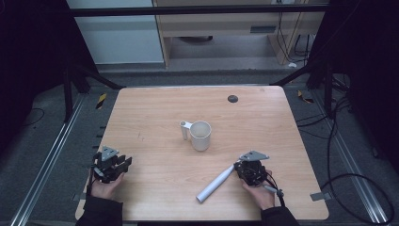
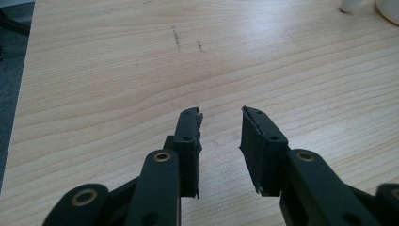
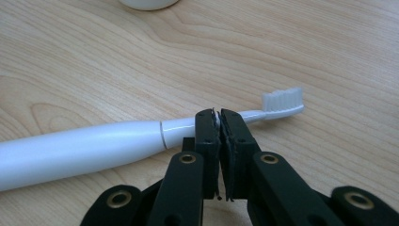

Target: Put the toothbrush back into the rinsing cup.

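1. The pale wooden table with a rounded-corner square top (image 1: 155, 113) carries everything here. Its grain runs across from left to right, and a few short dark scratches mark it left of centre.
2. The right gripper (image 1: 236, 165), a black two-jaw tool with a grey three-cornered plate on top, sits near the table's near right part. It is held by the person's right hand (image 1: 258, 193), with a cable trailing off to the right. In the right gripper view its jaws stand almost together, clamped on the thin neck of the toothbrush, and a sliver of white shows between the tips of the right gripper (image 3: 217, 117).
3. The left gripper (image 1: 126, 163), of the same black build, is at the near left edge of the table, held in the left hand (image 1: 107, 187). In the left gripper view the left gripper (image 2: 221, 134) has its jaws apart. Bare wood shows in the gap and nothing is between them.
4. The white electric toothbrush with a thick smooth plastic handle (image 1: 215, 183) lies slantwise on the near right part of the table. Its handle end points near and left, and its neck end is in the right gripper. The right gripper view shows the toothbrush (image 3: 94, 146) with its white bristle head just beyond the jaws.
5. The white ceramic mug with a side handle (image 1: 201, 135) stands upright at the centre of the table. It is well apart from both grippers, and its handle points left.
6. A small dark round disc (image 1: 232, 98) sits on the far part of the table, right of centre.
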Demonstrator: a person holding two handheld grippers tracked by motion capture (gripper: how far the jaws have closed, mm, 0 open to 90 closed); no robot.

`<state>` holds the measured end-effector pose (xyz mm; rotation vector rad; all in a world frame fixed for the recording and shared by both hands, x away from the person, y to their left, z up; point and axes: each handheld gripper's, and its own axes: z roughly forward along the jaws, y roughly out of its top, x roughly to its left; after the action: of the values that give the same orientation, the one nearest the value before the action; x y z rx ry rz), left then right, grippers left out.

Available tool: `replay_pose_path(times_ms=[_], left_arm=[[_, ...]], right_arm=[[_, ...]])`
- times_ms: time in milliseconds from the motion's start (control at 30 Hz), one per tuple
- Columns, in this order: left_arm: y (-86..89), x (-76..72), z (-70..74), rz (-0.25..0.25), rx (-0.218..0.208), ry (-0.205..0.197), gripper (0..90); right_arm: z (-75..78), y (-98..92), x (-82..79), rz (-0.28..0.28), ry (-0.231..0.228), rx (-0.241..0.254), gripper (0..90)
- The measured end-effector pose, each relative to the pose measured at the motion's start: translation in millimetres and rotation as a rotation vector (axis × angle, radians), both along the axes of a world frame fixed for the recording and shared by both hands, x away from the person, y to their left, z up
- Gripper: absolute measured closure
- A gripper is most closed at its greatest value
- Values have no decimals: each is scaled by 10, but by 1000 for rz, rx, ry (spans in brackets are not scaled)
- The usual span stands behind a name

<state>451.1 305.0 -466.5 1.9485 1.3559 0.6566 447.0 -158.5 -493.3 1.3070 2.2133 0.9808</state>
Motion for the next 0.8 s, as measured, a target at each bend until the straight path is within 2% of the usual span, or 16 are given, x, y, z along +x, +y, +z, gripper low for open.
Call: replay_pose_path(times_ms=[800], left_arm=[[-1,2,-1,-1,3,0,671]], right_arm=[[-32,78,126,-5,1,13,863]])
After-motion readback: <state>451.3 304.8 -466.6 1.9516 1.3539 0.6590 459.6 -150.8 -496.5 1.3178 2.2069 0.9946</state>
